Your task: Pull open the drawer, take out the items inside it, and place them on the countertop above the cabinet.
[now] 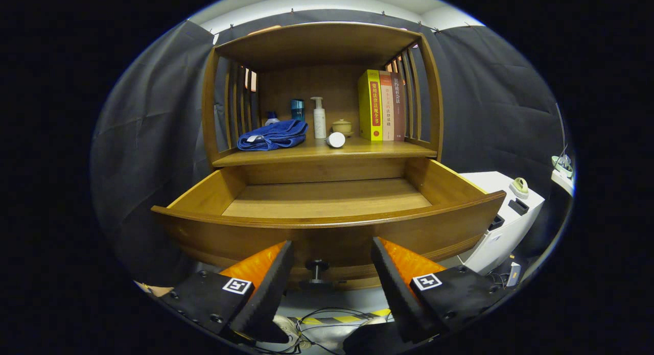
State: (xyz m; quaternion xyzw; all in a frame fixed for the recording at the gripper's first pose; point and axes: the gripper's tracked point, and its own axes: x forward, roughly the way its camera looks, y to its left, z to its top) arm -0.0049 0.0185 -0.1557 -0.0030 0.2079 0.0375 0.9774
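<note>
1. The gripper (332,273) is hovering just in front of the drawer (327,227), its fingers (271,278) standing spread wide apart and pinching nothing
2. The drawer is sitting pulled out of the wooden cabinet (319,43), and its floor is lying bare, with no item showing on the part that can be seen
3. The drawer's dark round knob (317,267) is sticking out from the curved front panel, sitting between the two fingers and touching neither of them
4. On the bench (357,148) just above the drawer, a folded blue towel (273,135) is lying toward the left side
5. A small bottle with a blue cap (271,118) is peeking up behind the towel, and a teal container (297,110) is standing beside it
6. A white pump bottle (319,119) is standing upright near the middle of the bench, and a white cylindrical bottle (335,139) is lying on its side just in front of it
7. A small tan lidded pot (342,126) is sitting toward the back, between the pump bottle and the books
8. A yellow book (370,105) and two reddish-brown books (393,107) are standing upright against the slatted right side of the cabinet
9. A white appliance (506,217) is standing to the right of the cabinet, and cables (327,322) and striped tape are lying on the floor below the fingers
</note>
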